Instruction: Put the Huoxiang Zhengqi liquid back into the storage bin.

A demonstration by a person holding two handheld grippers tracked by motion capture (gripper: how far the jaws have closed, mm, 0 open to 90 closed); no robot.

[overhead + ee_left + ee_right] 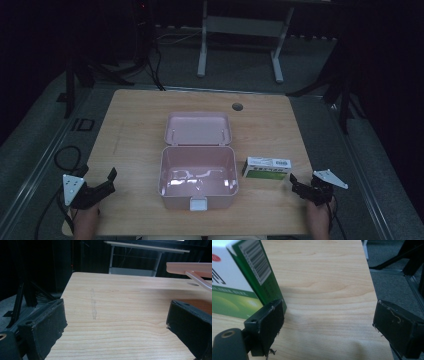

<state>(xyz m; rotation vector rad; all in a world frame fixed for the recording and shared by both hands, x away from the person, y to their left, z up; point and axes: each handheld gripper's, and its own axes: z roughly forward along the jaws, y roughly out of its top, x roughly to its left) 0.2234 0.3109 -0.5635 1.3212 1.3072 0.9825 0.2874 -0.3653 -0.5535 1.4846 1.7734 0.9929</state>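
A pink plastic box (198,178) stands open in the middle of the wooden table (135,125), its lid (198,128) laid back behind it. A white and green carton (267,168) lies just right of the box. My right gripper (296,186) rests near the table's front right edge, open, with nothing between its jaws. In the right gripper view the carton (239,285) stands just beyond the left fingertip (270,325). My left gripper (106,181) sits at the front left, open and empty. The pink lid's edge (190,267) juts in at the upper right of the left gripper view.
A round cable hole (237,106) sits near the table's far edge. Beyond the table a white metal desk frame (240,30) stands on the grey floor. Dark stand legs (75,75) flank both sides. Black cables (65,160) loop on the floor at the left.
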